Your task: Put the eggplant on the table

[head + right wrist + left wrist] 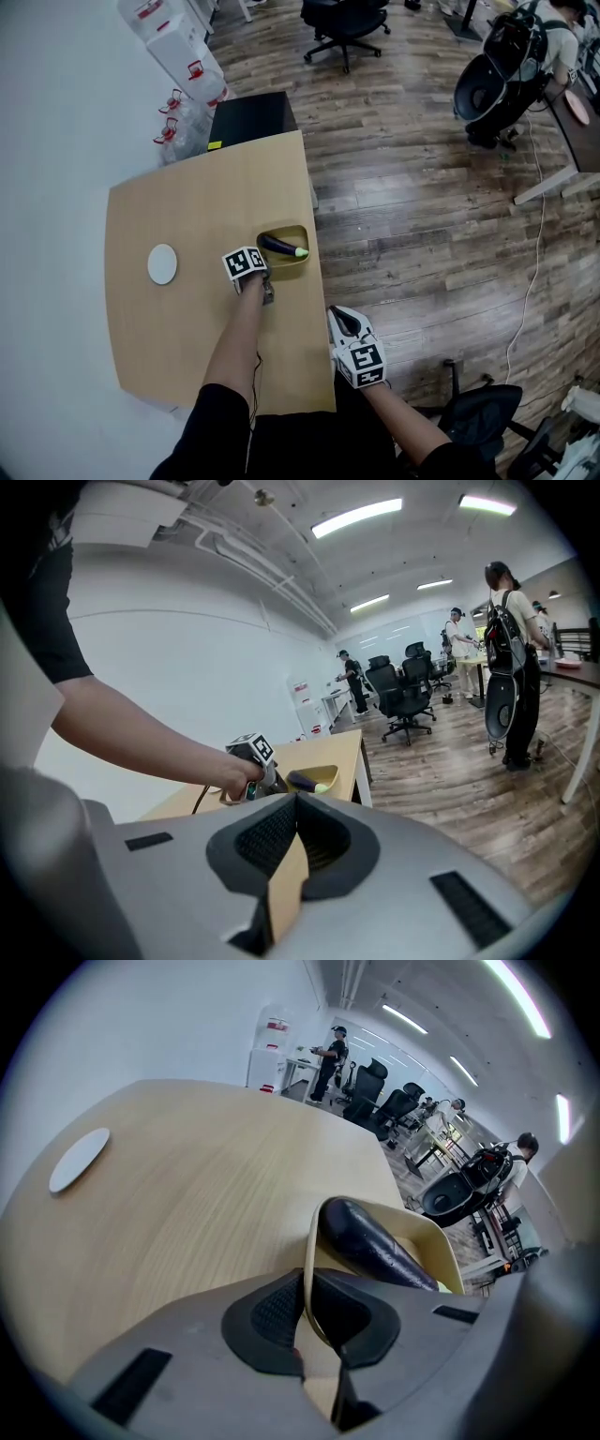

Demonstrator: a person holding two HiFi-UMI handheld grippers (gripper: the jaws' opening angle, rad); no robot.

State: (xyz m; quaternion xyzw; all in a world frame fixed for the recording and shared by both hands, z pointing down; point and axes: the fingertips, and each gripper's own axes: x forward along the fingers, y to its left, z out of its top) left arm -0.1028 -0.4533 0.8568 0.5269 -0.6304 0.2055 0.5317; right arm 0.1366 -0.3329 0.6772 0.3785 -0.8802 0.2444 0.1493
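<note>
A dark purple eggplant (277,247) with a green stem end lies in a shallow yellow bowl (298,269) near the right edge of the light wooden table (187,216). My left gripper (266,275) is at the bowl's near-left side. In the left gripper view it (307,1283) is shut on the thin rim of the bowl (441,1241), with the eggplant (375,1244) just beyond the pads. My right gripper (341,319) hangs off the table's right front edge, its jaws (292,803) shut and empty, pointing towards the bowl (328,772) and the eggplant (302,780).
A small white round plate (162,263) lies on the table's left part. A black cabinet (251,116) stands behind the table, with water bottles (178,47) by the wall. Office chairs (347,23) and people stand on the wooden floor to the right.
</note>
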